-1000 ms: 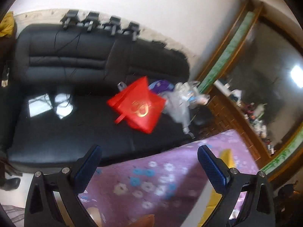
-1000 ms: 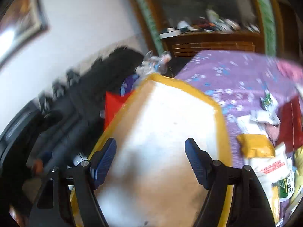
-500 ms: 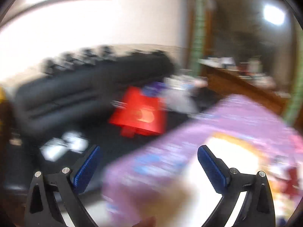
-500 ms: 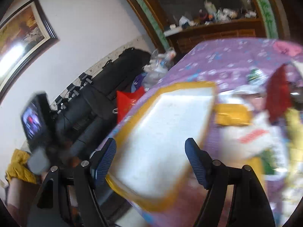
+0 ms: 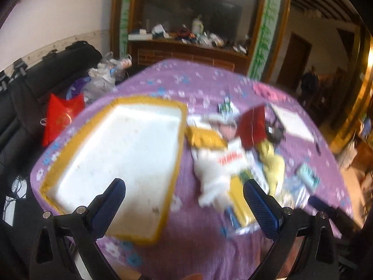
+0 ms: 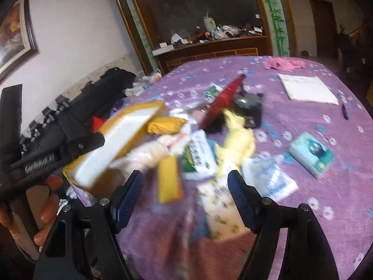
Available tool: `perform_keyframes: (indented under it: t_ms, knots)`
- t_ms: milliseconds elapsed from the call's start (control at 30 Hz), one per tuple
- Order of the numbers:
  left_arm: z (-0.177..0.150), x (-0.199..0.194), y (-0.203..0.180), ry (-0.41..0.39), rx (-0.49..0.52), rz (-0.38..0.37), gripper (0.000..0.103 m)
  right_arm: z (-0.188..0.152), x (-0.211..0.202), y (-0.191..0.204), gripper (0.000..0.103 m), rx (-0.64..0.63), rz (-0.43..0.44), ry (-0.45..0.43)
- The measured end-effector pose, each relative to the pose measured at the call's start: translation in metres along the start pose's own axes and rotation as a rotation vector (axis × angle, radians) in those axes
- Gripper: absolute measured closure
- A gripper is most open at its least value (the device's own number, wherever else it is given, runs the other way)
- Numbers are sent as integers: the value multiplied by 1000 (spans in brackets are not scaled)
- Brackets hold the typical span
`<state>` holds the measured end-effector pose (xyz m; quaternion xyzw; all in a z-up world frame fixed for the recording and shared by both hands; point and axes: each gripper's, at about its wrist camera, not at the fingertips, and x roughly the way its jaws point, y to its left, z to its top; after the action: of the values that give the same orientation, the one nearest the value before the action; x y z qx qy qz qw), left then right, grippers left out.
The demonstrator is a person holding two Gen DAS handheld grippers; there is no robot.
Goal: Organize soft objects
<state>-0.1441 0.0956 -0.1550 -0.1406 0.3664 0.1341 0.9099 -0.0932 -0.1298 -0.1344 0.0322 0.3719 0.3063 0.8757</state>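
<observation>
- The left gripper (image 5: pixel 184 200) hung above the near edge of the table, its jaws spread wide with nothing between them.
- The right gripper (image 6: pixel 185 197) was likewise wide open and empty, low in its frame over the clutter.
- A yellow-rimmed white tray (image 5: pixel 121 161) lay on the purple flowered tablecloth (image 5: pixel 205 79), left of centre in the left wrist view.
- Just right of the tray sat a blurred heap of soft packets: a yellow pouch (image 5: pixel 205 137), a white bag with red print (image 5: pixel 219 165), a dark red packet (image 5: pixel 253 126) and a pale yellow cloth (image 5: pixel 272 161).
- A teal box (image 6: pixel 311 152) lay apart at the right of the right wrist view, a pink cloth (image 6: pixel 283 64) at the far edge.
- A hand (image 6: pixel 35 212) showed at lower left there.
</observation>
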Motion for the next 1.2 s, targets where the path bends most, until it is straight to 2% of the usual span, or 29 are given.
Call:
perform_keyframes:
  t_ms: [100, 167, 267, 433, 533, 700, 800, 933, 1200]
  knots:
    - [-6, 2, -4, 45, 41, -7, 1, -6, 2, -13, 29, 42, 15, 38]
    - [-18, 7, -13, 41, 45, -4, 1, -8, 3, -18, 29, 60, 25, 56]
    - [-19, 7, -20, 47, 57, 0, 1, -17, 1, -10, 29, 63, 6, 63]
    - [-18, 8, -24, 91, 63, -39, 1, -17, 4, -13, 29, 79, -4, 75]
    - [-18, 7, -30, 72, 94, 3, 1, -17, 7, -16, 29, 76, -34, 86]
    - [-16, 9, -33, 107, 99, -21, 1, -17, 16, -22, 29, 70, -69, 101]
    - [-15, 12, -34, 118, 109, 7, 1, -19, 21, -24, 29, 75, -73, 116]
    - [-14, 12, -36, 108, 128, 39, 1, -19, 22, -24, 29, 73, -83, 120]
    - [-13, 9, -39, 94, 150, 46, 1, -14, 21, -21, 27, 61, -91, 117]
